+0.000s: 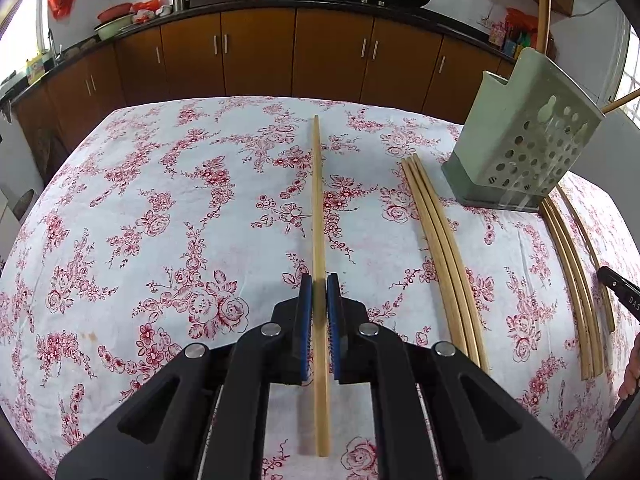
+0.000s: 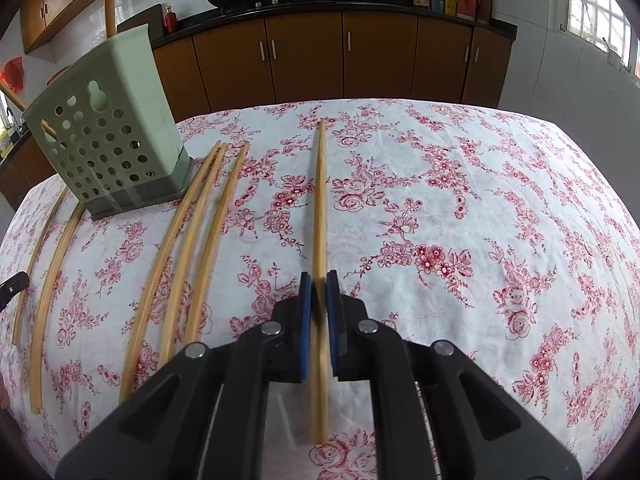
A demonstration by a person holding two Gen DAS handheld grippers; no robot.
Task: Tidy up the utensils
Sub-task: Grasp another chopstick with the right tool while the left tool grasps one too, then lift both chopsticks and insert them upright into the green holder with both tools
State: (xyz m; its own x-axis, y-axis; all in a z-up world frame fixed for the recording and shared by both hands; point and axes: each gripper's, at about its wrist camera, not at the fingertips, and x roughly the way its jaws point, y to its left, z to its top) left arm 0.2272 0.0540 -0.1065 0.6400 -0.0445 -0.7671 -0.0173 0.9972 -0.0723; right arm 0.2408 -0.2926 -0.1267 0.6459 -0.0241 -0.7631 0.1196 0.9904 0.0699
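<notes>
Left wrist view: the left hand-held gripper (image 1: 320, 284) is clamped on one chopstick (image 1: 319, 200) pointing far across the floral counter (image 1: 160, 200). Three loose chopsticks (image 1: 440, 240) lie right of it, near the green holder (image 1: 520, 144).

Right wrist view: the right hand-held gripper (image 2: 319, 282) is clamped on another chopstick (image 2: 320, 200); the holder (image 2: 108, 132) stands far left.

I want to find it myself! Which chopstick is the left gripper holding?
Find the green holder with holes on the flowery tablecloth. Left of it lie three chopsticks side by side. Further left, one chopstick sits alone, pinched in the left gripper.
</notes>
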